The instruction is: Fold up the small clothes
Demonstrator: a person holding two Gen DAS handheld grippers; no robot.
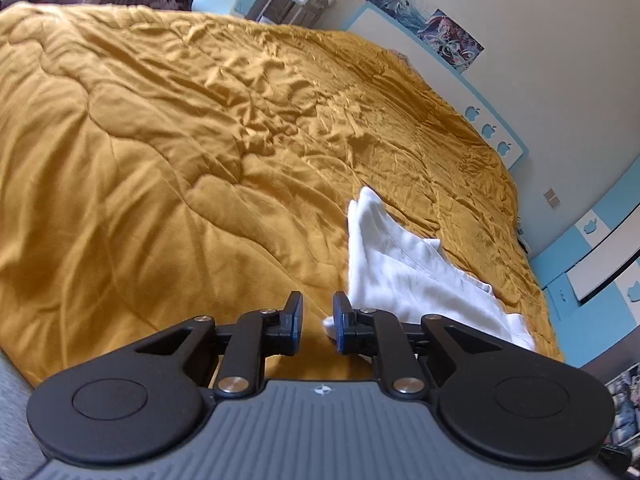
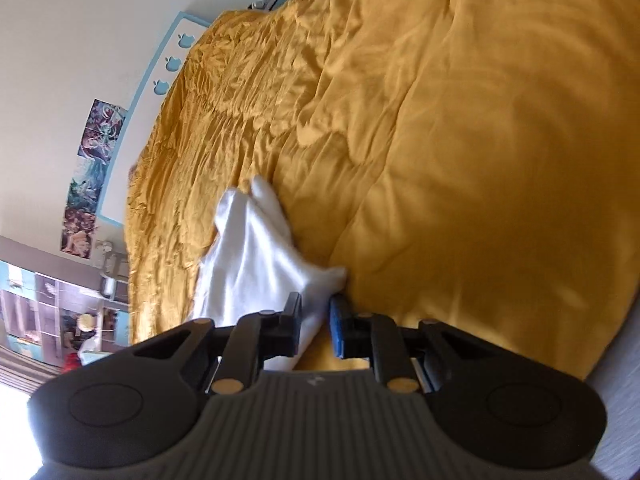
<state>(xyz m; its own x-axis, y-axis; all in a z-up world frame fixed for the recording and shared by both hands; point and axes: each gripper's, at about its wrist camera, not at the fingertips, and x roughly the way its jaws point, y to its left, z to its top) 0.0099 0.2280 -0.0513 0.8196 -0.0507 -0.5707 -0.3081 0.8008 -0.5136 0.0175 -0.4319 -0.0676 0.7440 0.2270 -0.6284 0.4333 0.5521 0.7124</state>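
A small white garment (image 1: 404, 272) lies rumpled on the mustard-yellow quilt (image 1: 180, 168), to the right of my left gripper (image 1: 318, 306). The left gripper is open and empty; one white corner lies just beside its right finger. In the right wrist view the same white garment (image 2: 256, 252) lies on the quilt (image 2: 480, 160). My right gripper (image 2: 316, 308) is open, and a fold of the white cloth runs down between its fingers; the jaws do not pinch it.
The quilt covers a wide bed. A white and blue wall with posters (image 1: 436, 24) borders the bed's far side. A metal rack (image 1: 296, 0) stands past the far end. Shelves (image 2: 60, 312) show at the left of the right wrist view.
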